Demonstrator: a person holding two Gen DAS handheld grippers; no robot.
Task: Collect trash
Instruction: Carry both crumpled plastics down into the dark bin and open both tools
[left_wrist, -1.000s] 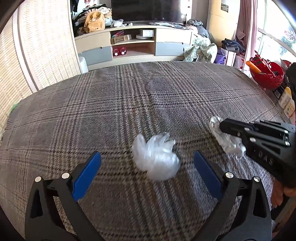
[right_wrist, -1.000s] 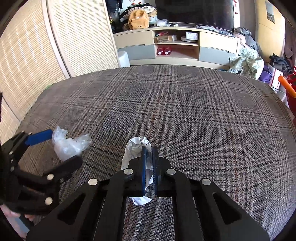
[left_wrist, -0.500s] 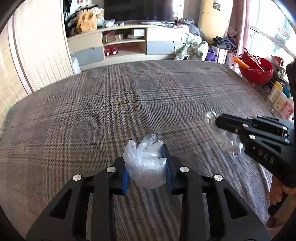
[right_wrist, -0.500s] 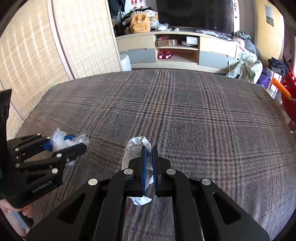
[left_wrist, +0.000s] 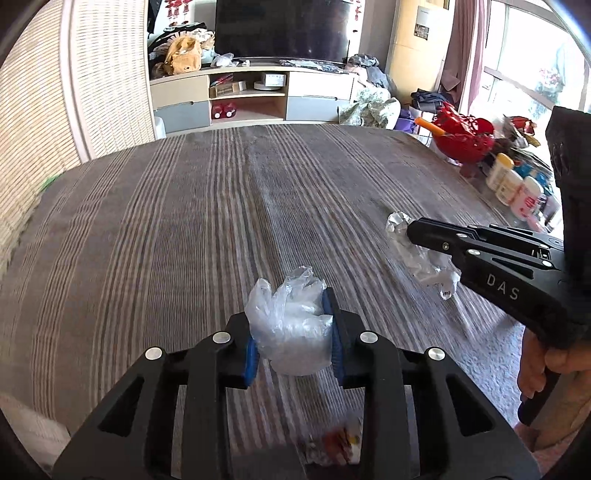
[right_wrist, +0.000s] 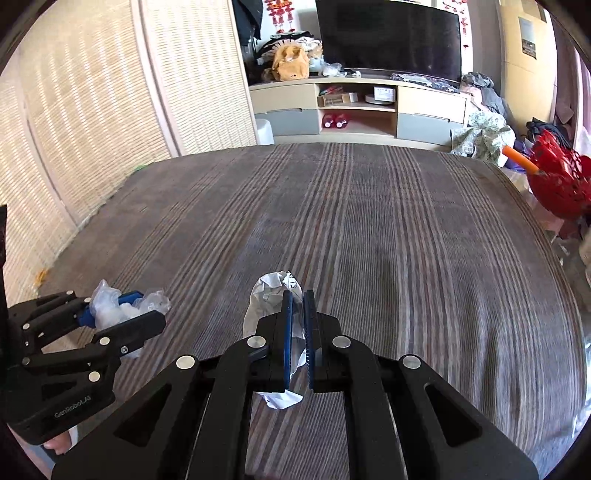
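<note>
1. While both tools are above the brown plaid-covered surface (left_wrist: 155, 229), the left gripper (left_wrist: 293, 334) has its blue pads clamped on a crumpled clear plastic bag (left_wrist: 288, 325), lifted clear of the cloth.
2. Right gripper (right_wrist: 297, 332): black, blue-padded, jaws nearly together, pinching a crumpled white paper wrapper (right_wrist: 269, 299); the wrapper hangs out above and below the pads.
3. In the left wrist view, the right gripper (left_wrist: 412, 230) stands toward the right edge of the surface, a person's hand (left_wrist: 543, 373) on its handle.
4. Near edge of the surface: a small blurred piece of red-and-white litter (left_wrist: 338, 445) lies below the left gripper.
5. Beyond the right edge: a red openwork basket (left_wrist: 463, 138) and white bottles (left_wrist: 511, 182).
</note>
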